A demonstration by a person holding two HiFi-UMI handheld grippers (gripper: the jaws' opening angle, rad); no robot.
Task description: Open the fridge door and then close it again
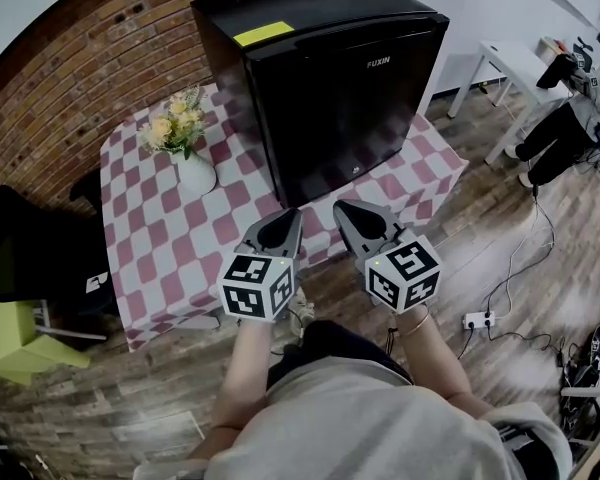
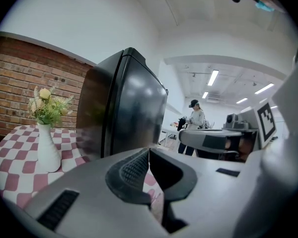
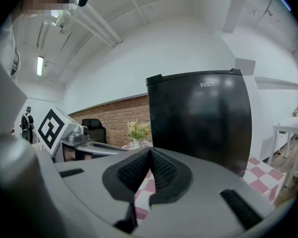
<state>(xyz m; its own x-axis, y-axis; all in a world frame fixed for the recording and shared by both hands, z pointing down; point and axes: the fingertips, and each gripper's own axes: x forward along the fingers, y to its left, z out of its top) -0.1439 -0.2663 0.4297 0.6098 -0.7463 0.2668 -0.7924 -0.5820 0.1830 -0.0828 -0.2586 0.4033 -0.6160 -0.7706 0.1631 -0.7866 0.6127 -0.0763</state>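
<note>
Fridge (image 1: 330, 78) stands on the checkered table (image 1: 150, 253), door shut. Left gripper (image 1: 288, 218) & right gripper (image 1: 348, 213) both clenched, empty, just before it. Risk: pulling w/ closed jaws slips, or drags fridge toward vase (image 1: 195, 173).

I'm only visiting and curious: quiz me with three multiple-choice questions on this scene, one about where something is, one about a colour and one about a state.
1. Where does the white vase stand relative to the black mini fridge?
A. On top of it
B. Beside it, on the checked tablecloth
C. On the floor behind it

2. What colour is the label on the fridge's top?
A. Red
B. Yellow
C. Blue

3. How is the fridge door?
A. Wide open
B. Taken off
C. Closed

Answers:
1 B: the vase rests on the cloth, left of the fridge in the head view.
2 B: a yellow strip shows on the black top.
3 C: the door sits flush against the cabinet.
</note>
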